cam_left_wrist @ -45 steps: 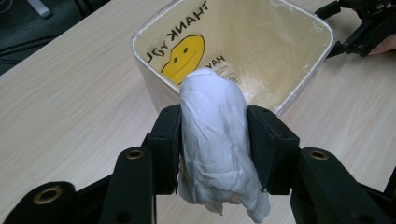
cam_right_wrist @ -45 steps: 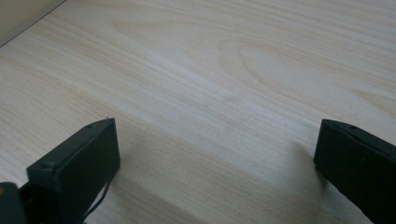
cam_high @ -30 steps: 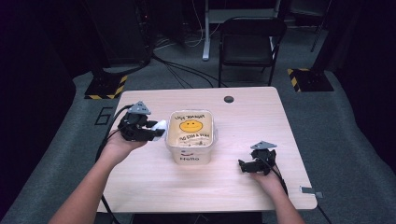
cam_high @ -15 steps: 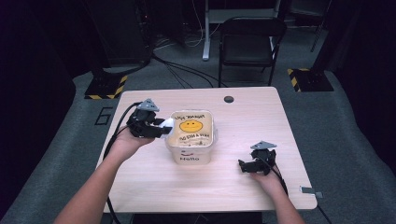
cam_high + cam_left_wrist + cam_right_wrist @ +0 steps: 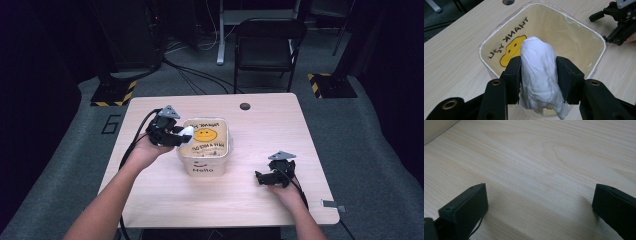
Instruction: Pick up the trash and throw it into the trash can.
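Table (image 5: 250, 195) holds 1 bin (image 5: 207, 167), 1 wad (image 5: 539, 75), 2 grippers.

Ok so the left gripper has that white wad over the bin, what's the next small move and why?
Probably open the left gripper and let go. Its jaws are clamped on the white wad, which hangs above the open mouth of the bin, so it should drop inside. The right gripper rests open on the table, well clear.

"THANK YOU" and "Hello" on tub (image 5: 202, 167), "6" on floor (image 5: 111, 123)
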Demonstrator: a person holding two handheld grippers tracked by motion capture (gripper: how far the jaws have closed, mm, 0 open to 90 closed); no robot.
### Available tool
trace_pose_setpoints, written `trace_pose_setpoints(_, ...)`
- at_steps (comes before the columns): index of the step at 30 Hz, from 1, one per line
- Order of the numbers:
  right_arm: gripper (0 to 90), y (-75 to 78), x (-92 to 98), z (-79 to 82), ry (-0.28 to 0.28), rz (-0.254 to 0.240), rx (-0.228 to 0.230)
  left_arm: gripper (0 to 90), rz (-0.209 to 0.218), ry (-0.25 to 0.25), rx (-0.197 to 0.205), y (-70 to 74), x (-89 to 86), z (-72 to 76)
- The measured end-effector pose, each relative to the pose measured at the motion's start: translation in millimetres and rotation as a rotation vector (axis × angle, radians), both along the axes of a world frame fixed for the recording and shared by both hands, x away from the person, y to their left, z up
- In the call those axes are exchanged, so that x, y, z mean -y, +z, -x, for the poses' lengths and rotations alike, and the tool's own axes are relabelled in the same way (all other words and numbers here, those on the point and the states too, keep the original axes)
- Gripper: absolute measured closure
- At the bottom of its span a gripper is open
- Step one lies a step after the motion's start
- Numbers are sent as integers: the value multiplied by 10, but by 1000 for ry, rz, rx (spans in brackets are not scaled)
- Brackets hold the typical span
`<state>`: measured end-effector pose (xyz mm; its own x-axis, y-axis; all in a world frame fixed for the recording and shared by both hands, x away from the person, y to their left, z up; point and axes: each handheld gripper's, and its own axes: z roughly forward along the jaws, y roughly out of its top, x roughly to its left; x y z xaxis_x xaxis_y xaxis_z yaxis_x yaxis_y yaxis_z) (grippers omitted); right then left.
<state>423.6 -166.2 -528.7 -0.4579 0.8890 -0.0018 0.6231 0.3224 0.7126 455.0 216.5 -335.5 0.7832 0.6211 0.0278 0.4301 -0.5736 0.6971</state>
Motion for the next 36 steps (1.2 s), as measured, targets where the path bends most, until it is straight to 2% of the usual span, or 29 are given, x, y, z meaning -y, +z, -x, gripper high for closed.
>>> trace_pose_setpoints(7,0,0,-1,-1,3,1,0,566,-2,-7,-1,-54,85,-45)
trace_pose_setpoints(20,0,1,-1,-2,4,3,0,566,8,14,-28,-213,131,-142)
trace_pose_setpoints(25,0,0,0,-4,5,3,2,566,0,14,-25,-258,181,-170)
trace_pose_setpoints(36,0,0,-6,-5,5,-1,3,566,-12,12,-49,-408,291,-250)
